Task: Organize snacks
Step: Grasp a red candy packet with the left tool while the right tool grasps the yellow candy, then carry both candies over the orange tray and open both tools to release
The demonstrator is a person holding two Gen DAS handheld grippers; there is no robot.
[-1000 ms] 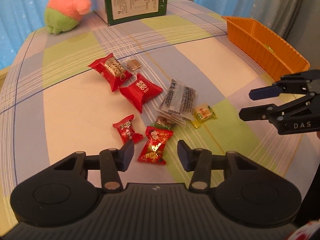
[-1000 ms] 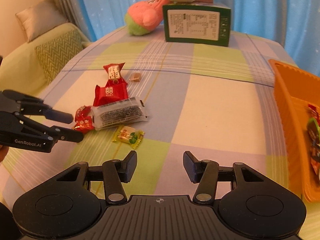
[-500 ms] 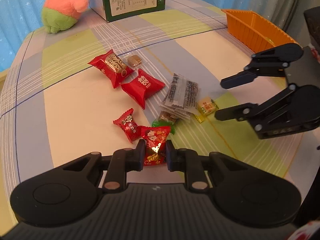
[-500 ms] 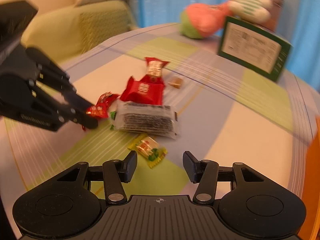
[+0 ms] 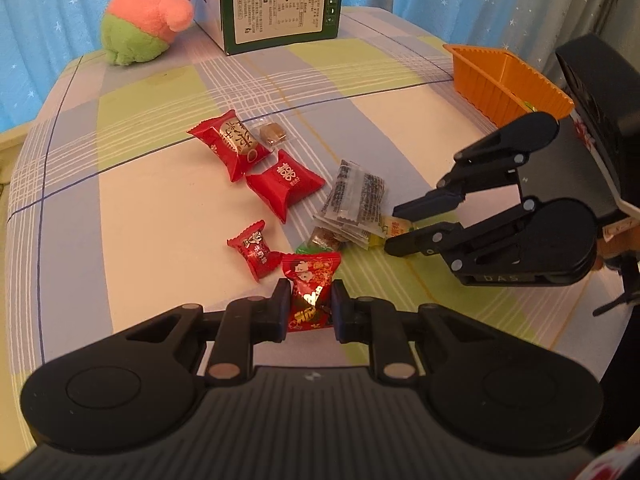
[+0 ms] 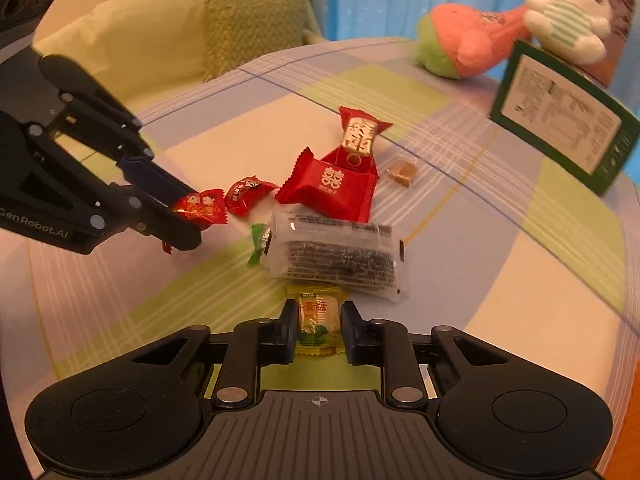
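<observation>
Pickup step in hand: both tools are clenched on snacks. The left tool [image 5: 307, 307] grips a red candy [image 5: 310, 292] at the pile's 6 o'clock edge. The right tool [image 6: 319, 330], whose jaws have just closed, grips a yellow candy [image 6: 318, 320] beside the clear packet [image 6: 336, 254]. Both candies appear to rest on the bench [image 5: 132, 208], not yet lifted. Judged next: lift each clear without dragging neighbours, then carry to the orange tray [image 5: 504, 80] at 2 o'clock. The left view alone shows that tray; the right view alone shows the sofa [image 6: 160, 36] and the white plush [image 6: 568, 12], and the left tool's [image 6: 188, 222] grip from the side.
</observation>
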